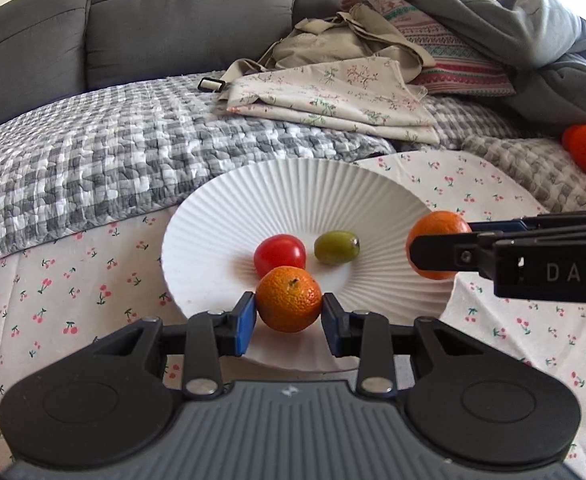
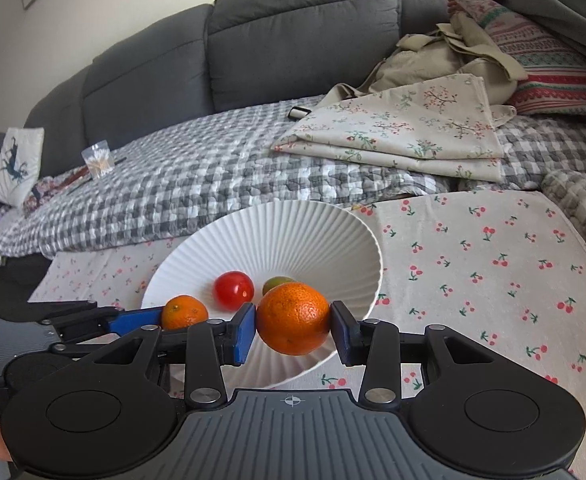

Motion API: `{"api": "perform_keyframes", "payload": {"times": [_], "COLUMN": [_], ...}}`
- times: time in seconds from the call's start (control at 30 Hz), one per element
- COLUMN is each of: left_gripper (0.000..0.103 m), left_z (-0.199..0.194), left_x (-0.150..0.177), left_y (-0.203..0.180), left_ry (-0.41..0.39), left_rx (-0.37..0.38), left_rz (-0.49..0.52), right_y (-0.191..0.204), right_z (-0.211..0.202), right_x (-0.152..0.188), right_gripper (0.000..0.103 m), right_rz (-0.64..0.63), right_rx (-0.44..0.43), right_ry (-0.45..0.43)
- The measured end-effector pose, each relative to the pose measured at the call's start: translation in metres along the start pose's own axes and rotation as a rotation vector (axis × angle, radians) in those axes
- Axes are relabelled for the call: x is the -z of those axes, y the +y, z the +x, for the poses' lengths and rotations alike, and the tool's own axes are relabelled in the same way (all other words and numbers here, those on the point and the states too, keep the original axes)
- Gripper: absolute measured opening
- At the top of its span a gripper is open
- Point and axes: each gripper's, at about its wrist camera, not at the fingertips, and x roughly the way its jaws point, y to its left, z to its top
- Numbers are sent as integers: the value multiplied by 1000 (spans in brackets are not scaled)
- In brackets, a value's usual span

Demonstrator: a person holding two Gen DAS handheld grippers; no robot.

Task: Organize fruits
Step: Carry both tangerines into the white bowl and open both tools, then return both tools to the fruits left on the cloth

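Nearest in the left wrist view, the left gripper [image 1: 289,318] has its blue-padded jaws clenched on a small orange mandarin with pebbled skin and a dark stem scar [image 1: 289,298], at the 6 o'clock edge of the white fluted shallow bowl [image 1: 293,184]. The right gripper [image 2: 293,330] likewise grasps a larger, rounder orange mandarin [image 2: 293,318] across its widest part, over the bowl's 3 o'clock rim.

Both mandarins look light and firm but yielding: loose, dimpled peel gives the pads friction, though hard squeezing would likely bruise them. Taking them at the equator, as here, seems soundest.

Farther in, a glossy red cherry tomato [image 1: 279,255] sits in the bowl's centre, smooth, thin-skinned and probably slippery. At its 2 o'clock lies a dull green oval fruit [image 1: 336,247]. The bowl seems rigid and breakable, resting on a soft cherry-print white cloth [image 2: 493,264] over the table.
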Motion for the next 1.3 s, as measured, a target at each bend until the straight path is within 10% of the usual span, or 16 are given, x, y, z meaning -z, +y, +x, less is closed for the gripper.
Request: {"api": "perform_keyframes", "payload": {"times": [0.8,1.3], "left_gripper": [61,90], "left_z": [-27,-82], "left_x": [-4,7], "left_y": [38,48], "left_ry": [-6,30], "left_rx": [-62,-111], "left_rz": [-155,-225], "right_y": [-20,1], "right_z": [-27,-62], "right_x": [-12,-3], "right_gripper": [49,75], "right_rz": [124,103], "right_rx": [17,-7], "right_ry": [-31,-4]}}
